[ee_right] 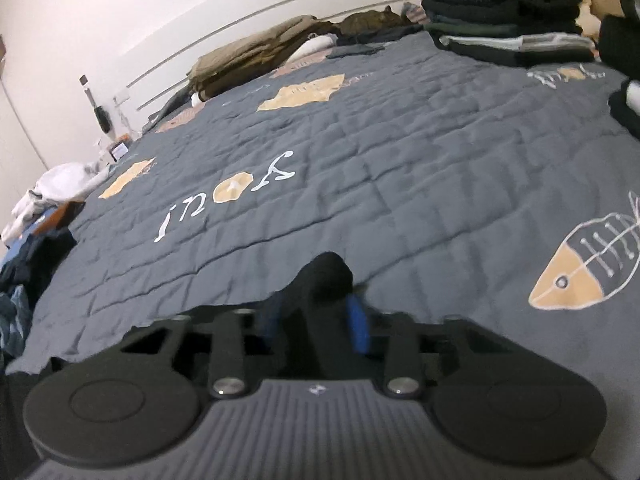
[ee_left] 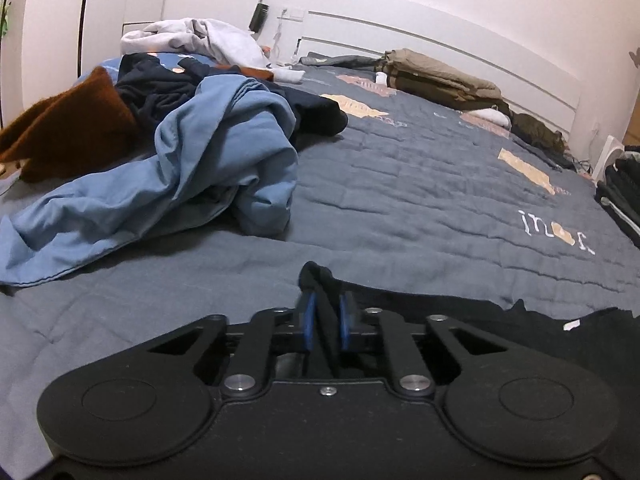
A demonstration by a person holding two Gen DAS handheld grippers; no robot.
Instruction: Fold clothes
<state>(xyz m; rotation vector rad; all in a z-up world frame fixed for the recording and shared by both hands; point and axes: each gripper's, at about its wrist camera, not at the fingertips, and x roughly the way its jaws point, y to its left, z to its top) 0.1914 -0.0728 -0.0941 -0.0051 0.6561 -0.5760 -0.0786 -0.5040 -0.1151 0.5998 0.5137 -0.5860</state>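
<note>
Black cloth: black garment lying low at the near edge of the bed, one bunched bit pinched in each gripper.
Left grip: left gripper clenched on a fold of the garment, blue pads pressed flat to the cloth on either side, a peak of fabric poking out past the tips.
Right grip: right gripper clamped too, a rounded wad of the same dark cloth bulging out above the tips; picture a little blurred here, but cloth plainly squeezed between the pads.
Why held so: two pinch points on one garment, most likely to lift or stretch it flat for the first fold.
Long axis: stretched side to side along the near edge of the bed, from the left grip toward the right; in the left wrist view, trailing off to the right with a small white tag showing.
Which end is which: cannot tell collar from hem; most of the garment hidden under the grippers.
Bedspread: grey quilt, open middle free for laying out.
Left corner heap: blue shirt, brown knit, white top, all crumpled, well apart from the grip.
Far right edge: folded stack, probably where finished pieces go.
Next call: spread hands apart, keep tension even.
</note>
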